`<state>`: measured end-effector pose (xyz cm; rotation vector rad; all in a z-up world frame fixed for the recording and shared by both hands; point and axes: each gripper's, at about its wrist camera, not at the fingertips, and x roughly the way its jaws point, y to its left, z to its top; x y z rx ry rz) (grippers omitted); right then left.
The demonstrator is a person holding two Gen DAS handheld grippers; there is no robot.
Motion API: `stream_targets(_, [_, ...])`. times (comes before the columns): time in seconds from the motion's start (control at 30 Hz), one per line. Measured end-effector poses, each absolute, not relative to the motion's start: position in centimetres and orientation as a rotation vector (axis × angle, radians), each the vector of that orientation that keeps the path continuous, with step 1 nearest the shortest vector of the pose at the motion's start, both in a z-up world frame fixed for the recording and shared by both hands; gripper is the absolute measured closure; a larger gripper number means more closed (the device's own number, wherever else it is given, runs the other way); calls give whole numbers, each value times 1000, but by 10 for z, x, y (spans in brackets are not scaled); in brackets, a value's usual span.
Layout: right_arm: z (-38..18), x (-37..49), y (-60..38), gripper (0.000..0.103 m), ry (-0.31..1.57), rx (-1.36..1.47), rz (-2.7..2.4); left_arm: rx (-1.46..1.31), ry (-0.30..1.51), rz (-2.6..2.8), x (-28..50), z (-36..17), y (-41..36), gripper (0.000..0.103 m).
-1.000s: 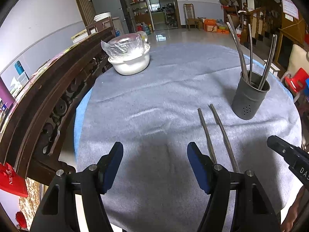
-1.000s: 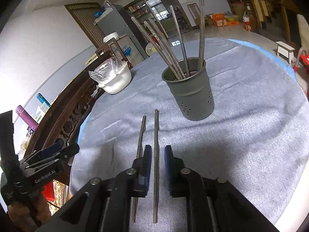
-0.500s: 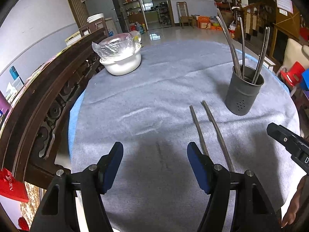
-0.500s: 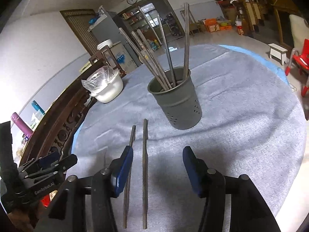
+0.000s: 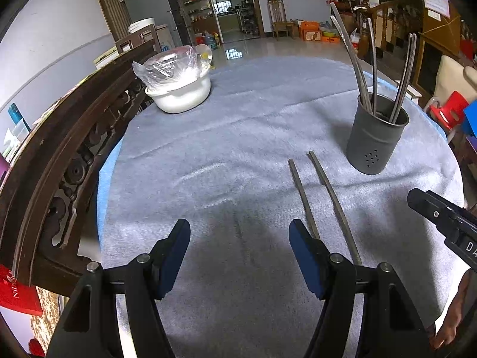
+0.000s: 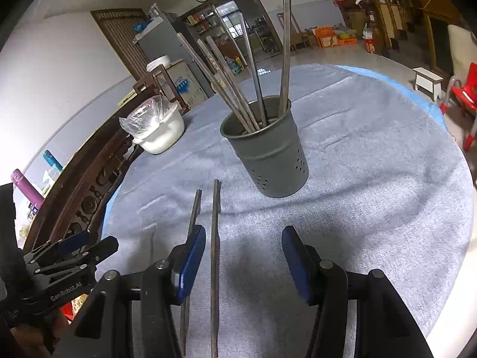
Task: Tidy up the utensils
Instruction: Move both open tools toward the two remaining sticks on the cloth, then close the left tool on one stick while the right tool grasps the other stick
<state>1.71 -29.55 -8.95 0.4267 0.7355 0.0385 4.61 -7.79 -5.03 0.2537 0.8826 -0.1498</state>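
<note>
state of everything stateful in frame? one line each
left gripper: open, empty, over the cloth
right gripper: open, empty, straddling one chopstick
two loose chopsticks: flat on the cloth, side by side, not held
holder: upright, chopsticks standing in it
white bowl: upright, covered with clear plastic

chopsticks (image 6: pixel 214 268) | near ends under jaws | holder (image 6: pixel 268 161) interior hidden

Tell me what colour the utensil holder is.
Dark grey utensil holder, dotted with small drain holes; the right wrist view shows it best.
</note>
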Motion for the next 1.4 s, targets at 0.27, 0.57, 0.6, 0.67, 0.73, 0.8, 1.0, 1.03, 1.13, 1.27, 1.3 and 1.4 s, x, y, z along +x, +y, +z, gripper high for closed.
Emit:
stream_targets(0.27, [-105,32,-280,63,831,387,72,133,996,-202,64,-76,-58,34])
stream_targets(0.57, [-119,35,-282,63,863,426,38,8,1100,-309,68,-92,-63,34])
stream_targets(0.6, [-118,34,-283,63,860,428,35,8,1106,-316,67,-94,-66,34])
stream_targets(0.67, [-116,32,-287,63,851,425,24,11,1123,-325,65,-97,-72,34])
stream_targets(0.73, [-115,32,-290,63,851,433,20,6,1146,-334,65,-101,-79,34])
stream_targets(0.8, [-115,30,-295,63,843,456,18,5,1159,-338,64,-103,-82,34])
stream_targets(1.0, [-112,25,-307,63,821,490,21,35,1200,-316,63,-113,-92,34])
stream_targets(1.03, [-111,24,-308,63,820,495,23,35,1206,-315,63,-115,-94,34])
stream_targets(1.13, [-112,24,-311,63,818,508,25,40,1224,-319,61,-119,-99,34])
stream_targets(1.27, [-113,22,-316,63,817,525,27,44,1239,-330,60,-123,-105,41])
stream_targets(1.3, [-113,22,-317,63,813,527,24,47,1242,-332,60,-125,-108,46])
stream_targets(1.4, [-113,21,-320,63,810,541,26,52,1241,-336,58,-129,-112,50])
